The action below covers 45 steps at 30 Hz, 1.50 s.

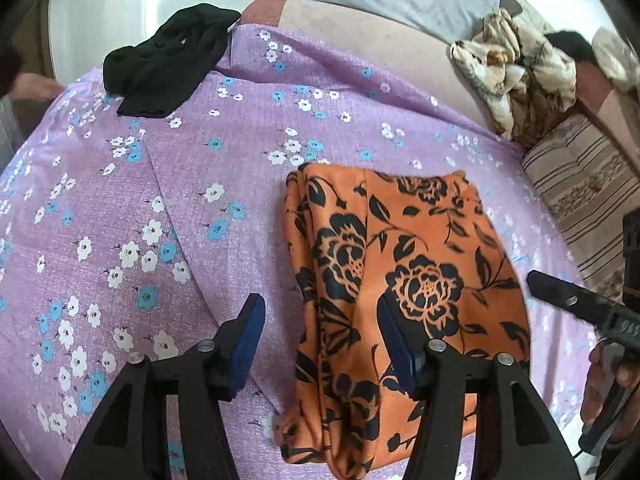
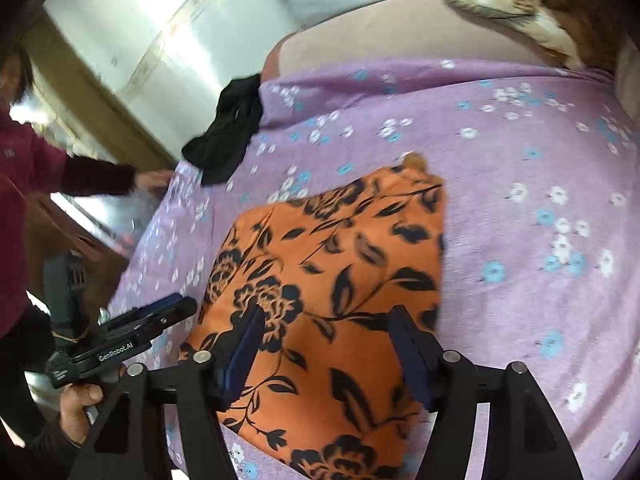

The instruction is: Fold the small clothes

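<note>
Lying folded on purple sheet, orange garment beneath 2 parted grippers

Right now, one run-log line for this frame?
task: fold small clothes | orange floral garment: folded, flat on purple sheet | left gripper: open, empty | right gripper: open, empty | black garment: untouched

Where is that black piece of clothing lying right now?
The black garment lies crumpled at the far left edge of the purple flowered sheet, well beyond the orange floral cloth.
</note>
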Each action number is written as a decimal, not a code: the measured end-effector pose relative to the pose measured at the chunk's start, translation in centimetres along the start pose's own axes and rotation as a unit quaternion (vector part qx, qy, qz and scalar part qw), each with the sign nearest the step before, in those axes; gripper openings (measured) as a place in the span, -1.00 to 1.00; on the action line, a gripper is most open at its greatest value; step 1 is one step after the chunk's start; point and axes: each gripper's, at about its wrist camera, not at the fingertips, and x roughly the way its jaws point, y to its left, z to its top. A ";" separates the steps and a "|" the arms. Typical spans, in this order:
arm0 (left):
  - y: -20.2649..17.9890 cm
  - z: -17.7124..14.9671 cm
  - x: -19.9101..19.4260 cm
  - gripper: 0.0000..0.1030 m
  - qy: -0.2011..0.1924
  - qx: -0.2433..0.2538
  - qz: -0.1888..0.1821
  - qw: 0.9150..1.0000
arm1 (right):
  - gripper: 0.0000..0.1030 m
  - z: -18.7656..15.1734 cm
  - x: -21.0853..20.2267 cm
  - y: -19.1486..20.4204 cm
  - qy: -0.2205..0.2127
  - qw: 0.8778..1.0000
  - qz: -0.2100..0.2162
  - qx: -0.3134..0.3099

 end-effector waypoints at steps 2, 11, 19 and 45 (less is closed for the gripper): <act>-0.5 -0.5 0.9 0.20 0.016 0.012 0.012 1.000 | 0.35 -0.8 2.1 -0.3 0.028 0.999 -0.033 -0.002; -0.3 -1.1 2.3 0.26 0.032 0.014 0.010 0.999 | 0.47 -0.1 1.1 1.4 -0.007 0.999 -0.048 -0.005; -0.1 -1.2 2.2 0.29 0.035 0.015 0.010 0.999 | 0.50 -0.1 1.7 1.4 -0.006 0.998 -0.066 0.008; -0.4 -8.9 -9.0 0.79 -0.056 0.026 0.067 0.996 | 0.67 -11.7 -4.4 5.8 0.004 0.989 -0.150 0.011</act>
